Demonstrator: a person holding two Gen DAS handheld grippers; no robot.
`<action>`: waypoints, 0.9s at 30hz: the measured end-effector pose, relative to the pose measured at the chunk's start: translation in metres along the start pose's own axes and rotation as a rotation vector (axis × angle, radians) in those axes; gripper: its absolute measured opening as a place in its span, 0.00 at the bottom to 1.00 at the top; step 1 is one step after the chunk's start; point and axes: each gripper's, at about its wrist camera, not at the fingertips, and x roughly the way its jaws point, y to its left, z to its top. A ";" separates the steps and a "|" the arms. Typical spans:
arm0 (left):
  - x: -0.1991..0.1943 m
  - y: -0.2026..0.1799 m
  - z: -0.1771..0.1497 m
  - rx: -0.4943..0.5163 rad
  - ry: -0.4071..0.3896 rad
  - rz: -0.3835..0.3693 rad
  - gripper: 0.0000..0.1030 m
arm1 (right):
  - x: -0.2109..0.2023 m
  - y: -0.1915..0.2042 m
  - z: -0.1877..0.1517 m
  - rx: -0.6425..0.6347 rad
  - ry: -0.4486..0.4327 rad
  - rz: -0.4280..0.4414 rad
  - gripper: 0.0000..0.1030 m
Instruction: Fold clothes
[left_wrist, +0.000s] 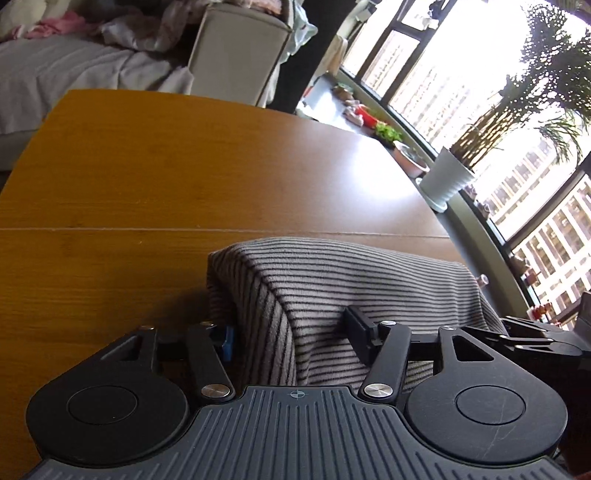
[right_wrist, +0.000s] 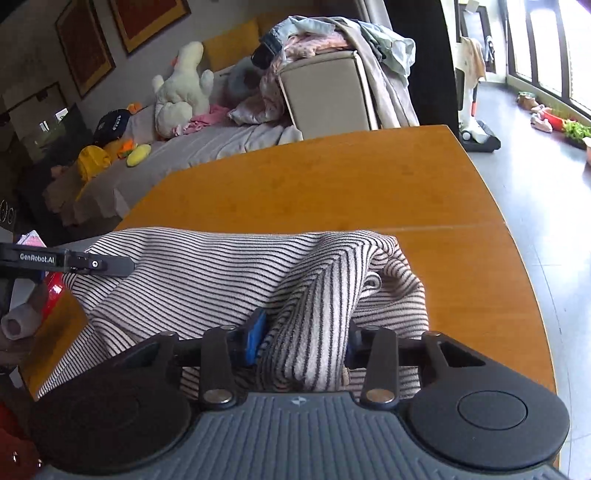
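Both grippers' jaws clamp bunched folds of the striped garment (right_wrist: 207, 280) on the wooden surface (right_wrist: 332, 184); laundry-heaped sofa (right_wrist: 325, 99) beyond.

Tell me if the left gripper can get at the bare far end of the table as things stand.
Probably not freely: the left gripper has the striped garment bunched between its fingers, and the wooden table beyond is bare.

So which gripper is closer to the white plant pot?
Right. The right gripper holds the shirt on the pot side; the left gripper holds its other end, farther away.
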 end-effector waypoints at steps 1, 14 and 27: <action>-0.001 -0.001 0.005 0.008 -0.014 0.005 0.56 | 0.012 -0.002 0.012 0.000 -0.012 -0.001 0.32; -0.015 -0.009 0.055 0.098 -0.186 0.051 0.38 | -0.016 0.000 0.070 -0.016 -0.180 0.075 0.26; -0.017 -0.006 -0.037 0.107 -0.099 0.113 0.58 | -0.031 -0.003 0.011 -0.079 -0.134 -0.157 0.88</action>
